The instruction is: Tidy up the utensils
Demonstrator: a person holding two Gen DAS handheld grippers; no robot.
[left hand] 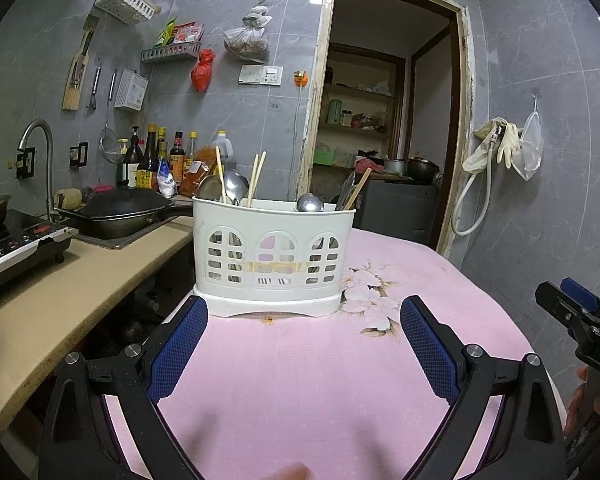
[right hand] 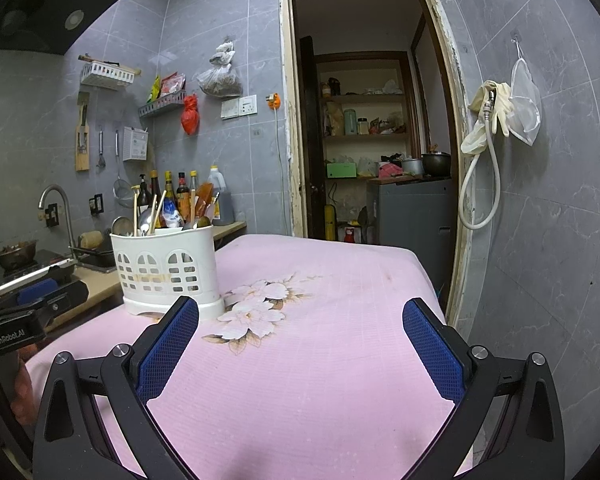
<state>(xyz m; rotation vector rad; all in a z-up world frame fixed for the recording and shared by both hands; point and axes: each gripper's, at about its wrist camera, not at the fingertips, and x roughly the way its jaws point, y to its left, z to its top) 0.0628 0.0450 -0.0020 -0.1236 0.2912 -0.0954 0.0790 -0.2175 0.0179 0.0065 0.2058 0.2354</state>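
A white slotted utensil holder [left hand: 274, 254] stands upright on the pink flowered tablecloth [left hand: 300, 380]. It holds metal spoons [left hand: 236, 188], wooden chopsticks [left hand: 256, 178] and a ladle [left hand: 310, 203]. My left gripper [left hand: 303, 312] is open and empty, just in front of the holder. The holder also shows in the right wrist view [right hand: 166, 270], at the left. My right gripper [right hand: 300, 314] is open and empty over the cloth, to the right of the holder. It also shows at the right edge of the left wrist view [left hand: 576, 312].
A beige counter [left hand: 60, 292] runs along the left with an induction cooker [left hand: 16, 244], a black wok [left hand: 120, 210] in the sink and sauce bottles [left hand: 156, 160]. A doorway [left hand: 388, 120] opens behind the table. A hose and gloves [left hand: 496, 148] hang on the right wall.
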